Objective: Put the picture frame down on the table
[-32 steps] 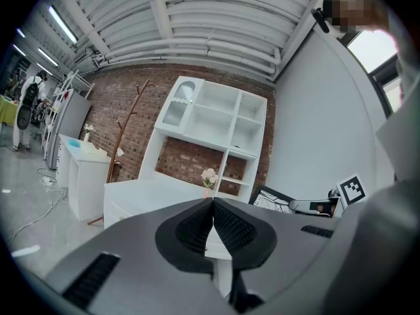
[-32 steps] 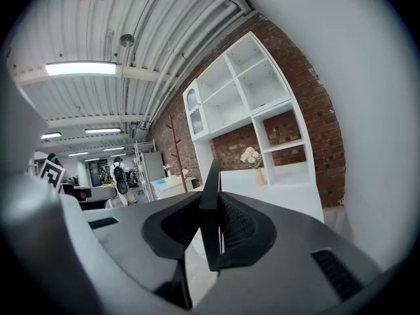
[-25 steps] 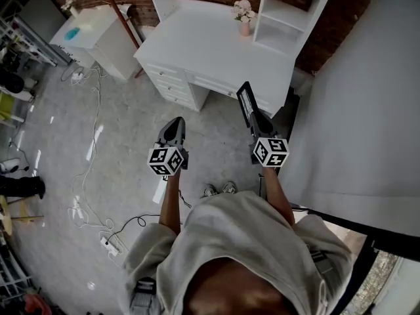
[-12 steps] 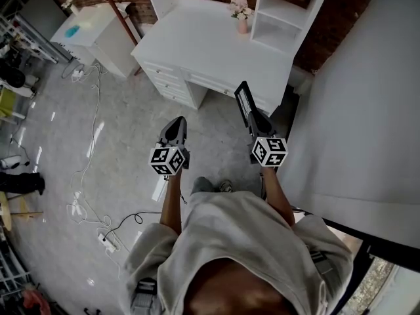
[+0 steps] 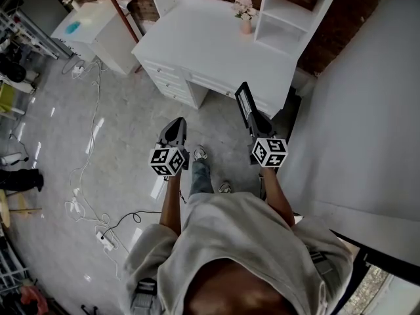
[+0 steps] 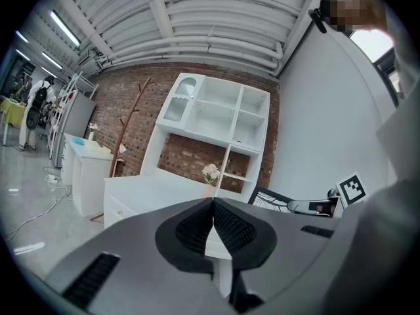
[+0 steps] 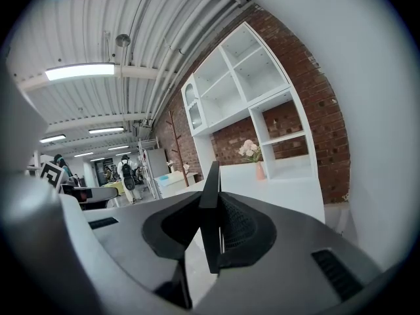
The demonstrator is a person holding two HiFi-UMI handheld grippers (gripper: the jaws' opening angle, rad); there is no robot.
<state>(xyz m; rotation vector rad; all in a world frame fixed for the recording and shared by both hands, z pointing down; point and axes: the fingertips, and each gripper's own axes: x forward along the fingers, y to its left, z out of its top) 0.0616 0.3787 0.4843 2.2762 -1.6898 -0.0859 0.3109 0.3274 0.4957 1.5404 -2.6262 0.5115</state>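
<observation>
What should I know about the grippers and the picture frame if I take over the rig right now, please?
Left gripper: jaws together, nothing between them, held out over the floor.
Right gripper: shut on the picture frame, which stands upright in the air, short of the desk.
White desk: ahead, top mostly bare. A vase of flowers stands at the back beside the shelf unit.
Done: the frame is in the grip and close to the desk's front edge.
Left: reach over the desk top, set the frame down, then open the right jaws.
</observation>
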